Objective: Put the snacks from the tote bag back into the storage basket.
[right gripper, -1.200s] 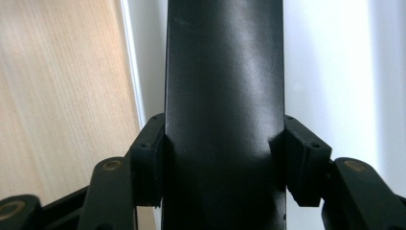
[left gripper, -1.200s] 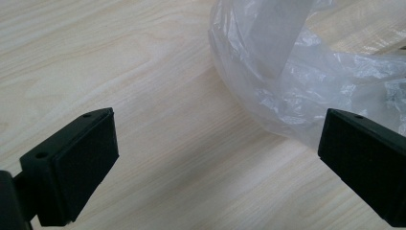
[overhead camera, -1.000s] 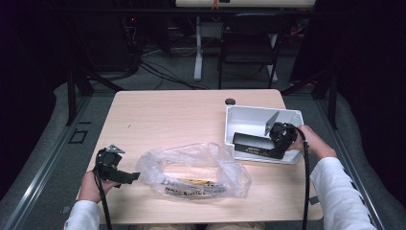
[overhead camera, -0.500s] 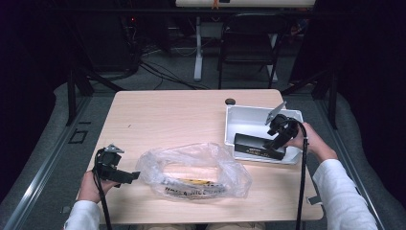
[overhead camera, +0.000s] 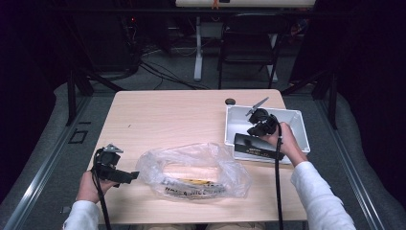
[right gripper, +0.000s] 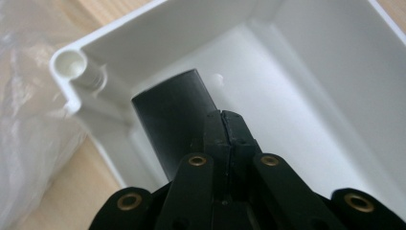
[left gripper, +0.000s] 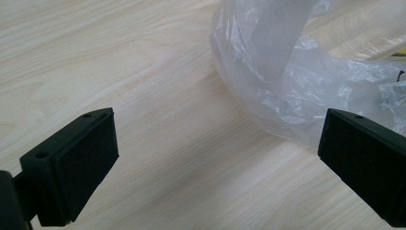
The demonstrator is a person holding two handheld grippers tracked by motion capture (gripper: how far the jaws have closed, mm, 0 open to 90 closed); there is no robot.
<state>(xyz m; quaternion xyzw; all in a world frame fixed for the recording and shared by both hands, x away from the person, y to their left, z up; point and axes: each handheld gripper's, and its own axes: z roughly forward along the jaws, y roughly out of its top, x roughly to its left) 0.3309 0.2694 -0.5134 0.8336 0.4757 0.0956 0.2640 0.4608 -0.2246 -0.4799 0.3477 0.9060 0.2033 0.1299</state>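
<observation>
Two claws at work on a pale wood tabletop [overhead camera: 167, 115]. Right claw [right gripper: 225, 120]: jaws pressed together, tips against a flat black box [overhead camera: 257, 146] lying along the near wall of a white bin [overhead camera: 299, 125] at the tabletop's right side. Left claw [left gripper: 215, 163]: jaws wide apart, low over bare wood, just beside the edge of a crumpled clear plastic bag [overhead camera: 194, 170] at centre front.

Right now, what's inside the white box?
In the white box lies a flat black block, with the right gripper above it, jaws together. The block hides the floor beneath it. Whether the jaws pinch its edge is unclear.
</observation>
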